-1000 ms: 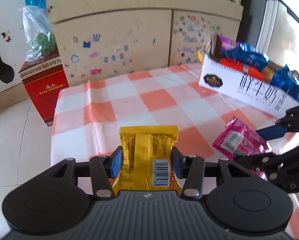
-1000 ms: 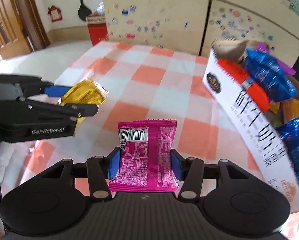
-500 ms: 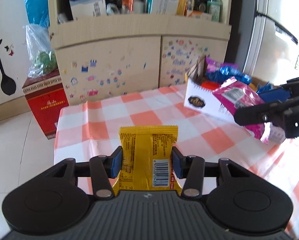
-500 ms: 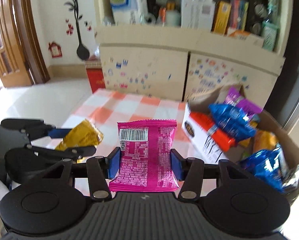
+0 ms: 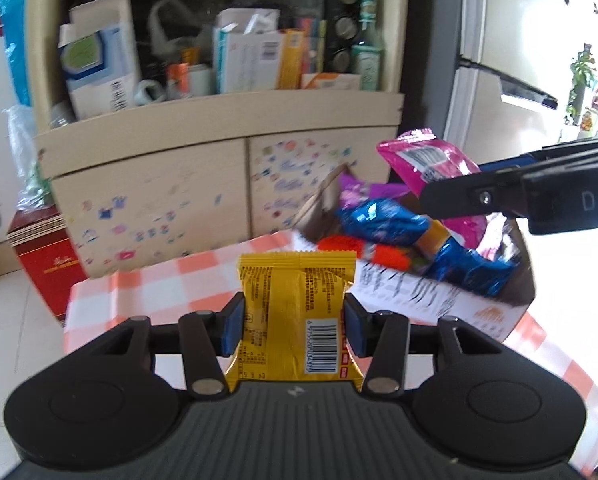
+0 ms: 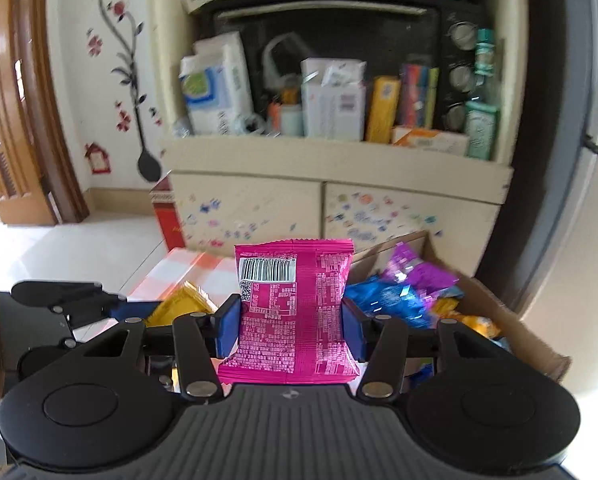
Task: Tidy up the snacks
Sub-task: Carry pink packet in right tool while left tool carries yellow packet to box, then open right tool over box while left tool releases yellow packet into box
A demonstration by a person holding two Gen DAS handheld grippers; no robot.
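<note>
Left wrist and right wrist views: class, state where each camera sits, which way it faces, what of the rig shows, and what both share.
Left wrist: on the left gripper, facing the cabinet; own fingers clamp the yellow packet; right gripper intrudes.
Right wrist: on the right gripper, facing the same cabinet; fingers clamp the pink packet; left gripper shows at left.
Shared: snack box, checked tablecloth, both packets.

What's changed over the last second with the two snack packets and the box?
Both claws lifted their packets off the checked tablecloth toward the snack box. The right claw now carries the pink packet above the box's open top; the left claw has raised the yellow packet beside it. Both grips are unchanged, nothing released, and the box hasn't moved.
</note>
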